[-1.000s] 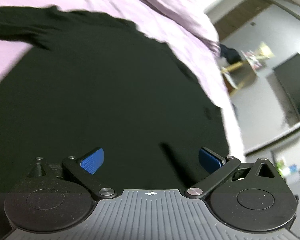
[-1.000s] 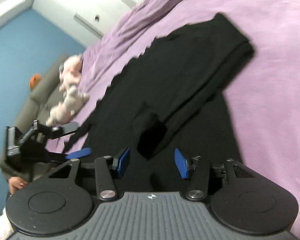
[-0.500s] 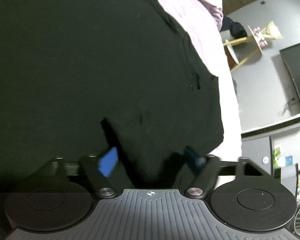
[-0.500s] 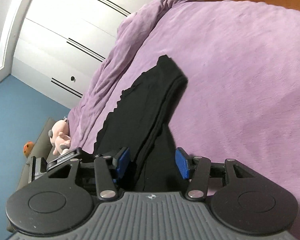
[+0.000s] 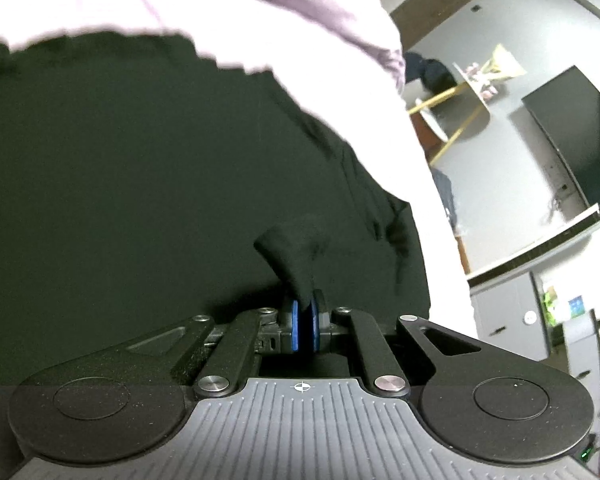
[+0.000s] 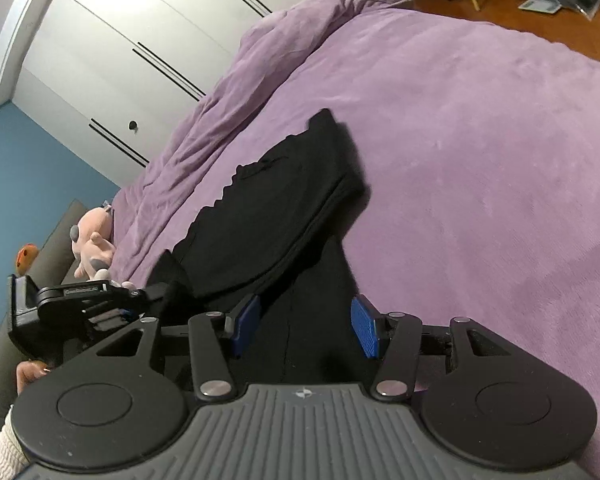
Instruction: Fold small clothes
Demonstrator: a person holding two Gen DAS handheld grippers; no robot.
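Two grippers, and we go from the left one across. Our left gripper (image 5: 305, 322) has its jaws clenched on a pinch of the black garment (image 5: 140, 184), a peak of cloth standing up straight ahead of the jaws. We read that as a corner or hem grip, taken so the layer can be lifted and carried over for a fold. Beyond the jaws the cloth spreads dark and flat on the bed (image 5: 292, 12), purple cover showing above and to the right. Further right of the jaws, past the bed's edge, we see grey wall, a dark screen (image 5: 572, 136) and a small yellow-legged stand (image 5: 460, 100).

Now our right gripper (image 6: 306, 326): jaws spread wide, holding nothing, with a strip of the black cloth lying between and ahead of them. We judge it is lined up for its own pinch, the matching hold. Ahead of these jaws the garment is already doubled in part, one thick folded edge running away up the bed. Left of the jaws we catch the other gripper, a pink plush toy (image 6: 94, 246), blue wall; far ahead, white wardrobe doors (image 6: 148, 40).
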